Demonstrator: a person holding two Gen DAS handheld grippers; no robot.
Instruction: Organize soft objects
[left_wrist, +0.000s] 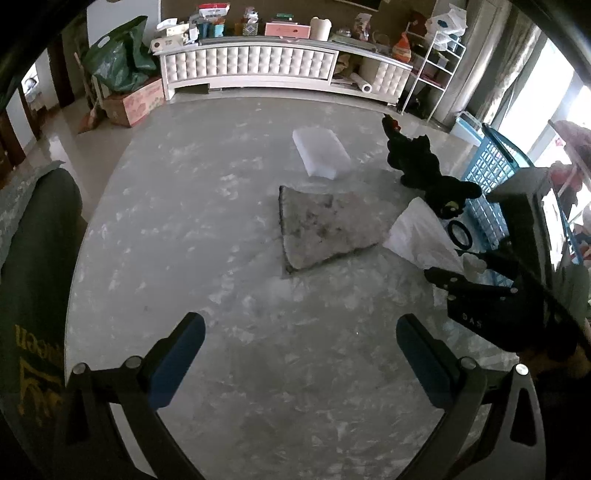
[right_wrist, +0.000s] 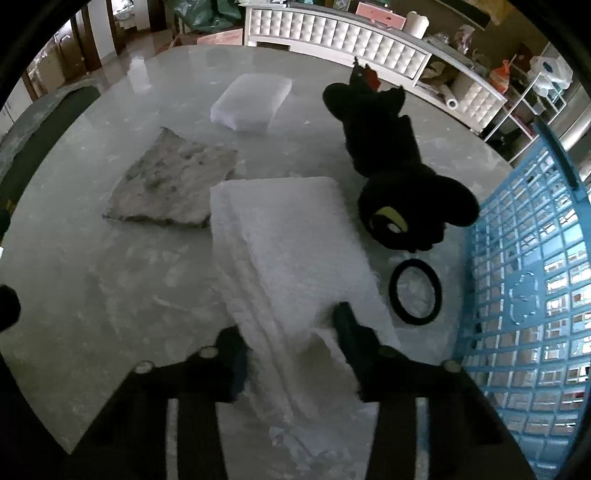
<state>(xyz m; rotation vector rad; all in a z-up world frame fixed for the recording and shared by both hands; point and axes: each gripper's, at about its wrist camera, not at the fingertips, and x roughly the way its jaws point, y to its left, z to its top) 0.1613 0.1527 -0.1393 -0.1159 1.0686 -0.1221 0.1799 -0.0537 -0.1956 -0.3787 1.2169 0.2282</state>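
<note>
My right gripper (right_wrist: 291, 332) is shut on a folded white foam sheet (right_wrist: 291, 236), holding its near end, tilted, above the marble table (right_wrist: 110, 280). The sheet (left_wrist: 417, 232) and the right gripper (left_wrist: 461, 269) also show in the left wrist view. A grey fuzzy mat (right_wrist: 173, 181) (left_wrist: 328, 225), a white foam block (right_wrist: 251, 99) (left_wrist: 321, 153) and a black plush toy (right_wrist: 395, 170) (left_wrist: 424, 170) lie on the table. A blue mesh basket (right_wrist: 528, 277) (left_wrist: 491, 177) stands at the right. My left gripper (left_wrist: 301, 350) is open and empty over the near table.
A black ring (right_wrist: 415, 291) (left_wrist: 460, 233) lies beside the basket. A white padded cabinet (left_wrist: 258, 66) with clutter stands beyond the table. A person's dark sleeve (left_wrist: 33, 277) is at the left edge.
</note>
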